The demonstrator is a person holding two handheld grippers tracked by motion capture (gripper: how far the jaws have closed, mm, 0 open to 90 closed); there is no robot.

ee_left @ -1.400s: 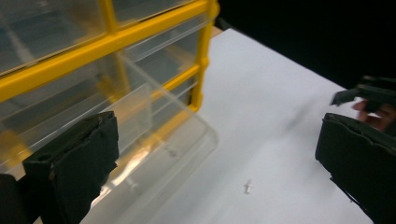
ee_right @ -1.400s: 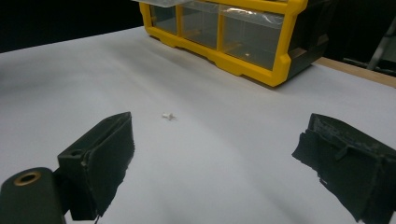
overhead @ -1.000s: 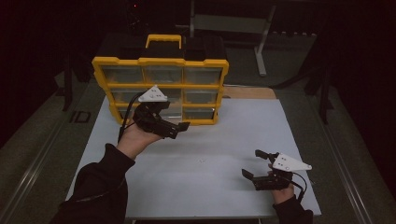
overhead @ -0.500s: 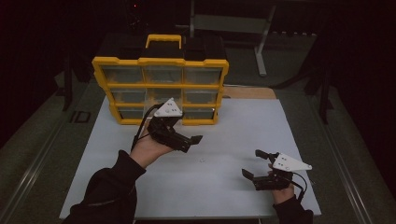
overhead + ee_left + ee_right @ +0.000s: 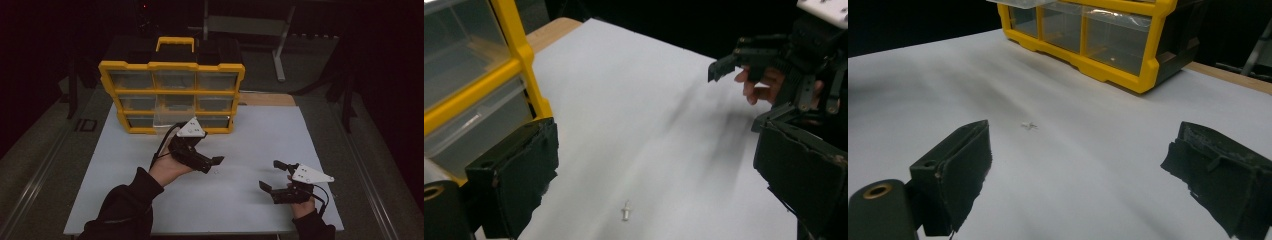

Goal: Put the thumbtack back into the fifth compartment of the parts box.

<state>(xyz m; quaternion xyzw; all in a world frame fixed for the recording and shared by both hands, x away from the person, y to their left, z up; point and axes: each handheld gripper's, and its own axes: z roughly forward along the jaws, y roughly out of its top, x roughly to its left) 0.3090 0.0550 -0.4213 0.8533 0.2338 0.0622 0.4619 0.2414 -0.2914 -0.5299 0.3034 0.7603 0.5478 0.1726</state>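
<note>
White, tiny fastener point(image 5: 626, 212) lies loose on the table sheet point(image 5: 260, 135), between both grippers and apart from the yellow organiser point(image 5: 172, 95). Left gripper point(image 5: 659, 165), jaws wide and empty, hovers just above it, seemingly lined up for pickup. Right gripper point(image 5: 274, 175) waits wide nearby.

We see the organizer point(image 5: 172, 95) at the table's point(image 5: 280, 135) far edge; small part point(image 5: 626, 212) lies in front of it, w/ left gripper point(image 5: 212, 162) just nearer, right gripper point(image 5: 272, 175) front-right.

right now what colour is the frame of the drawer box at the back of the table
Yellow, with clear drawers and a black back. The drawer box shows best in the high view.
</note>
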